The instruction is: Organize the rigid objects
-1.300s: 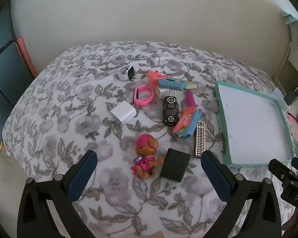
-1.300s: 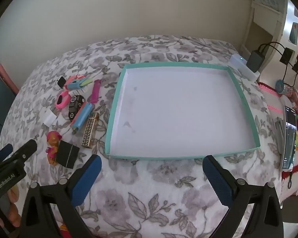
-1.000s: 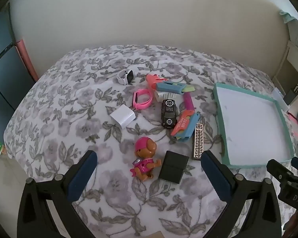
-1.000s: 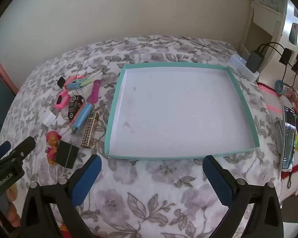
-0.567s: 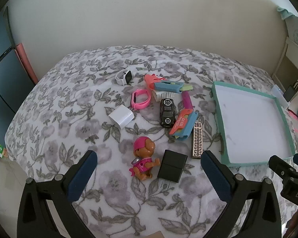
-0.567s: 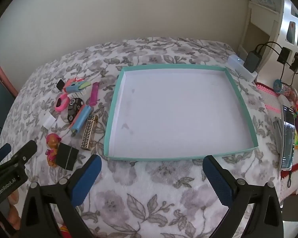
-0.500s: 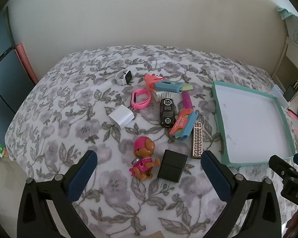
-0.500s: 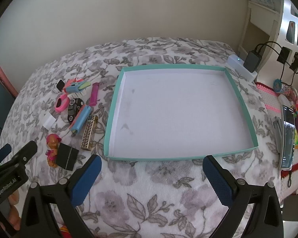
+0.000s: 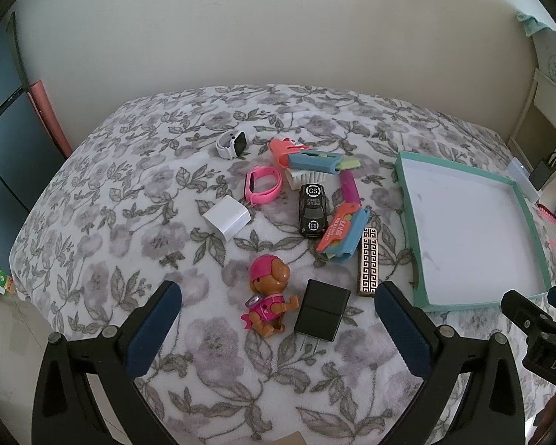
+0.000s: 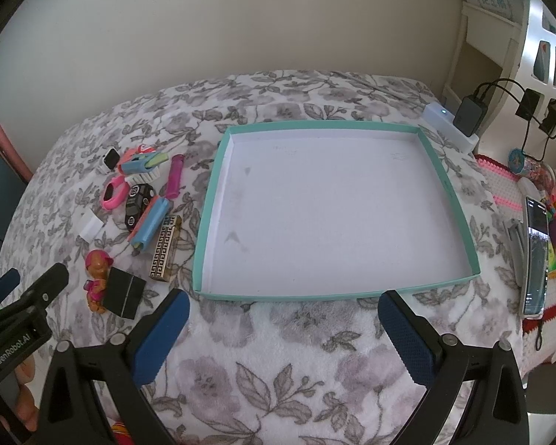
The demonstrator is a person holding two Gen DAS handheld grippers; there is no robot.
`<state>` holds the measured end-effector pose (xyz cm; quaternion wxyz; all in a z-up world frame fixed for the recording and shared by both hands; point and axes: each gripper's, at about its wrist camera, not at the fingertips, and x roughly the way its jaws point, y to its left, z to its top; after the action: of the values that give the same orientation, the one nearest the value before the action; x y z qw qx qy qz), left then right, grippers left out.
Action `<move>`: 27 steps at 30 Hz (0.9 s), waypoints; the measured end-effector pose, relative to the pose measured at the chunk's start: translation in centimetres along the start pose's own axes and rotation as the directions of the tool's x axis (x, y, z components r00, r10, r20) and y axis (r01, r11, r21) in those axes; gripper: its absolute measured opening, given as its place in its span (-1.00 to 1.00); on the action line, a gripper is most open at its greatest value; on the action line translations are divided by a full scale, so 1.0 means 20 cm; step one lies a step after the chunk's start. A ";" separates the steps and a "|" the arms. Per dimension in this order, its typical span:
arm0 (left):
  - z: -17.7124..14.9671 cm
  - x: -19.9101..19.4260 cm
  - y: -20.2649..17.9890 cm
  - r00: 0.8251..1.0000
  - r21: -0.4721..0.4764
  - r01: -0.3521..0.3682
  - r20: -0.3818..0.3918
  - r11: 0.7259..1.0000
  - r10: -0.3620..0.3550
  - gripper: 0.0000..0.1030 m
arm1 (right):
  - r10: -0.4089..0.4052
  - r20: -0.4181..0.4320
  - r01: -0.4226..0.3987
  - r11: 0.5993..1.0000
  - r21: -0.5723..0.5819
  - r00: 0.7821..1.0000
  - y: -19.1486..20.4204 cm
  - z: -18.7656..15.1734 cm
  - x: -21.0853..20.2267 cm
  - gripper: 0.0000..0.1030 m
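Note:
A teal-rimmed white tray (image 10: 459, 215) (image 9: 407, 193) lies empty on the floral blanket. Left of it small rigid items are scattered: a pink puppy figure (image 9: 268, 302) (image 10: 96, 278), a black charger (image 9: 322, 315) (image 10: 124, 293), a patterned gold bar (image 9: 368, 261) (image 10: 164, 246), a black toy car (image 9: 312, 210), a white cube charger (image 9: 227, 219), a pink band (image 9: 262, 185), a white watch (image 9: 231, 144) and coloured cutters (image 9: 343, 235). My left gripper (image 9: 274, 322) hangs open above the puppy and black charger. My right gripper (image 10: 283, 328) is open over the blanket, just short of the tray's near rim.
A phone (image 10: 535, 256), toys and a pink brick mat (image 10: 500, 181) lie right of the tray. A power strip with plugged chargers (image 10: 459, 122) sits at the bed's far right corner. A wall runs behind the bed; dark furniture (image 9: 7, 141) stands at the left.
Both views have pulled back and up a little, so the items sit slightly farther off. Nothing on the bed has moved and both grippers stay open.

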<state>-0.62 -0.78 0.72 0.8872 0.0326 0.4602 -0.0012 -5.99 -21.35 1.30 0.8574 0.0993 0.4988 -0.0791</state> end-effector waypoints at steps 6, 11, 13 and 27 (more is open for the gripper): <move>0.00 0.00 0.00 1.000 0.000 -0.002 0.000 1.000 0.002 1.00 | 0.000 0.000 0.000 1.000 0.000 1.000 0.00 0.00 0.00 0.99; 0.00 0.00 0.00 1.000 0.000 -0.002 -0.001 1.000 0.002 1.00 | -0.001 0.001 0.001 1.000 -0.001 1.000 0.00 0.00 0.00 0.99; 0.00 0.00 -0.01 1.000 0.002 -0.002 -0.002 1.000 0.002 1.00 | -0.001 -0.001 0.001 1.000 -0.001 1.000 0.00 0.00 0.00 0.99; 0.00 0.01 0.00 1.000 0.001 -0.001 -0.008 1.000 0.001 1.00 | -0.002 -0.001 0.002 1.000 -0.003 1.000 0.01 0.00 0.00 0.99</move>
<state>-0.51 -0.84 0.51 0.8854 0.0334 0.4636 -0.0011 -5.94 -21.21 1.29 0.8572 0.0977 0.4994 -0.0790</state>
